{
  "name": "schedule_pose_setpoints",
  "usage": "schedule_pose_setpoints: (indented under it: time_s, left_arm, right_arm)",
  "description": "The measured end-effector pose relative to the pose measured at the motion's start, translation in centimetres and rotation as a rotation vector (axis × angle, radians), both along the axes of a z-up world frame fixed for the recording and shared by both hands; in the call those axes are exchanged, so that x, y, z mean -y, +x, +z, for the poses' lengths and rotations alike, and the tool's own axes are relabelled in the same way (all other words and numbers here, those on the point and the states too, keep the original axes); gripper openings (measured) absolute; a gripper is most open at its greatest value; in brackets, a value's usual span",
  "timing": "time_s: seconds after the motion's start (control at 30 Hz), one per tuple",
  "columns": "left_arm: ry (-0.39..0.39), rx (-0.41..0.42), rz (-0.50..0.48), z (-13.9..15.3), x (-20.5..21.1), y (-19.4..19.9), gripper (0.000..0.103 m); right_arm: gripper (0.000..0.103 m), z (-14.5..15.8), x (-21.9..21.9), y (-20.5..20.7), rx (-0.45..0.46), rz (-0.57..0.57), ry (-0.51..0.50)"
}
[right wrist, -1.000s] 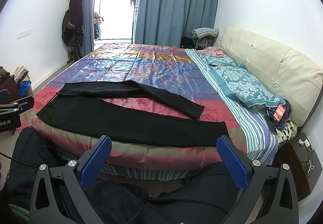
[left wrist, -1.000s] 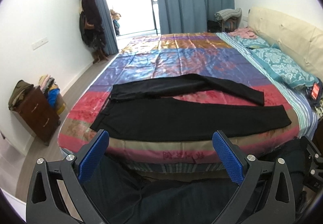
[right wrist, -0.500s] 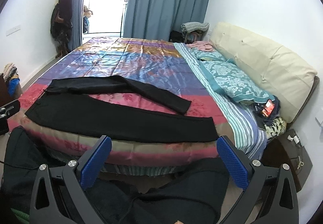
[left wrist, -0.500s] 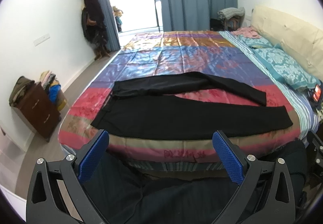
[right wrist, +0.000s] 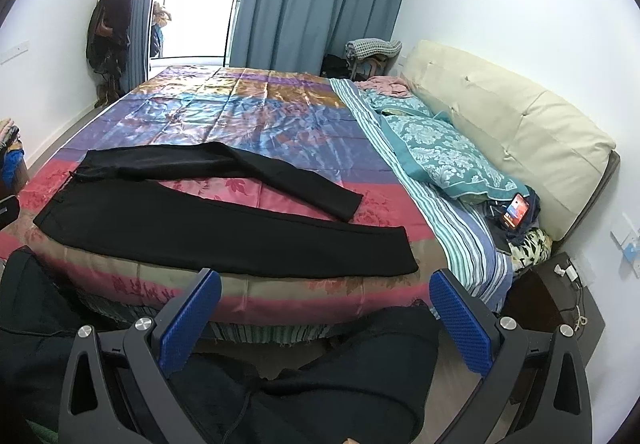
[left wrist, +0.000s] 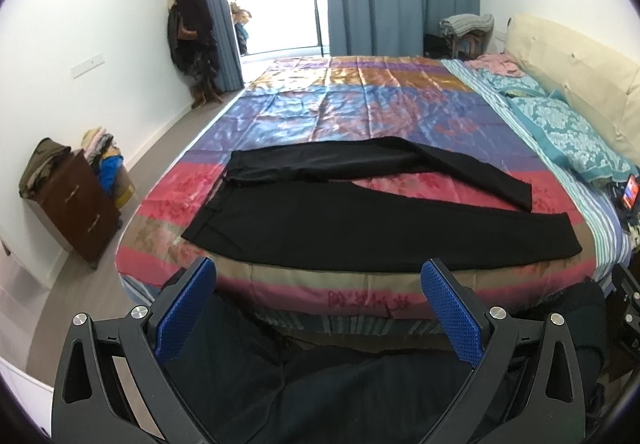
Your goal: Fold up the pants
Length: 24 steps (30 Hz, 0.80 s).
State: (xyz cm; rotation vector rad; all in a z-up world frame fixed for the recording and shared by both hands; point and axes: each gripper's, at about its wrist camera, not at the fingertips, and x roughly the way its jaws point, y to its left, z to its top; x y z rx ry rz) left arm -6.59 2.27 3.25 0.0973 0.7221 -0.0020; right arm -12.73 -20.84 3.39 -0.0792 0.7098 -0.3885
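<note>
Black pants (left wrist: 320, 220) (right wrist: 192, 220) lie spread flat on the near part of the bed, waistband to the left, both legs running to the right. The far leg angles away from the near one and ends short of it. My left gripper (left wrist: 318, 304) is open, held off the bed's near edge, below the middle of the pants, nothing between its blue pads. My right gripper (right wrist: 322, 308) is also open and empty, off the bed edge near the cuff end of the near leg.
The bed (left wrist: 360, 112) has a shiny multicoloured cover, teal pillows (right wrist: 448, 152) and a cream headboard (right wrist: 512, 124) on the right. A phone (right wrist: 516, 210) lies by the pillows. A brown cabinet (left wrist: 76, 204) stands left of the bed, a dark nightstand (right wrist: 552, 300) right. The person's dark-clothed legs (left wrist: 320, 384) are below.
Both grippers have risen and tilted a little; the bed and pants sit slightly lower and further left in the right view. The pants have not moved. Both grippers stay open.
</note>
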Motion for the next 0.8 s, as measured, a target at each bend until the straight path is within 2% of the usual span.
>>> schedule_pose_setpoints:
  time_s: [0.8]
  left_arm:
    - [-0.001,-0.017,-0.004,-0.5,0.0,-0.1,0.102]
  right_arm:
    - [0.103,-0.4,0.9,-0.3,-0.008,-0.086,-0.011]
